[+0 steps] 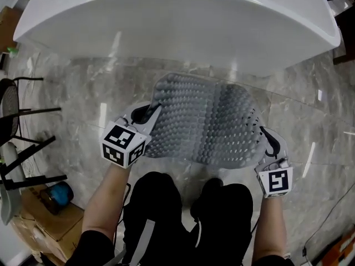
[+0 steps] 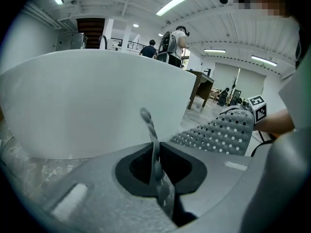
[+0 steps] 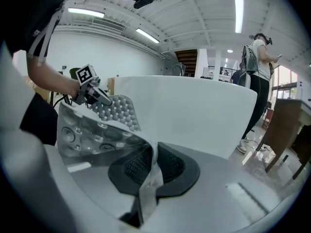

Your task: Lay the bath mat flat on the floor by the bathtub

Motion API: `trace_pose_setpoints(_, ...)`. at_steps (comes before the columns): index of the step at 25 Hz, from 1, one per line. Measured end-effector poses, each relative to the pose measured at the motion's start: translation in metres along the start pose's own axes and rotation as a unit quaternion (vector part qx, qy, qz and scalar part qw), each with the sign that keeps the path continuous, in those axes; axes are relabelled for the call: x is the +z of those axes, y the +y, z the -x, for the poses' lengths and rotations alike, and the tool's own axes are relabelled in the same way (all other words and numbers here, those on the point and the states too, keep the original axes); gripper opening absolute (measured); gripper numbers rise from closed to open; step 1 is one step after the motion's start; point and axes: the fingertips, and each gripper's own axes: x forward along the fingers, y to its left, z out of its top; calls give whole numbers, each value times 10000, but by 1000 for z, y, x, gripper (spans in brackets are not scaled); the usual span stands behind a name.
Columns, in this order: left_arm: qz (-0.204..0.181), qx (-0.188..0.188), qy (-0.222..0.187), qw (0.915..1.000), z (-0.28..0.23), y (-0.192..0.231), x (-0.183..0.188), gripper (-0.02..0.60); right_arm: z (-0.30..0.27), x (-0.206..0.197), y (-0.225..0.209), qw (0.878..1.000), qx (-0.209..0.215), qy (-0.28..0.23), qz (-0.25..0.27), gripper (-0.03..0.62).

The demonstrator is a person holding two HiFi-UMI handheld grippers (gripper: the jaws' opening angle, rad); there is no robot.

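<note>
Marble floor [image 1: 66, 93] | bath mat [image 1: 208, 123] edges clamped in left gripper [image 1: 152, 114], right gripper [image 1: 267, 140]

Grey marble floor [image 1: 66, 93] bears the white bathtub [image 1: 177, 21]; a black metal frame [image 1: 39, 111] stands at left.

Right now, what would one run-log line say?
left gripper: shut on mat edge | right gripper: shut on mat edge | mat: sagging between them by tub, not yet flat
</note>
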Motion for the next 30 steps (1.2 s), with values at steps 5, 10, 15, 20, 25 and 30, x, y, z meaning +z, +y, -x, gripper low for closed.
trace_pose_setpoints(5,-12,-61,86,9999,-34,16,-33,25,-24,-48,-3,9998,-55,64,178,18)
trace_pose_setpoints(10,-60,-120,317,9994,-71,29,-66,25,-43,-79,-6,9992,-9,145,368,18)
trace_pose_setpoints(15,-38,-100,498,9987,-101,37,-93,25,-57,-97,-15,9981,-8,268,563,18)
trace_pose_setpoints(20,-145,-71,556,9983,-116,43,-105,26,-61,-101,-33,9975,-219,268,621,18)
trace_pose_setpoints(25,-166,-5,644,9978,-136,55,-115,28,-70,-108,-45,9973,-405,203,583,18)
trace_pose_setpoints(30,-133,152,882,9959,-149,72,-132,28,-83,-151,-28,9981,-182,529,258,23)
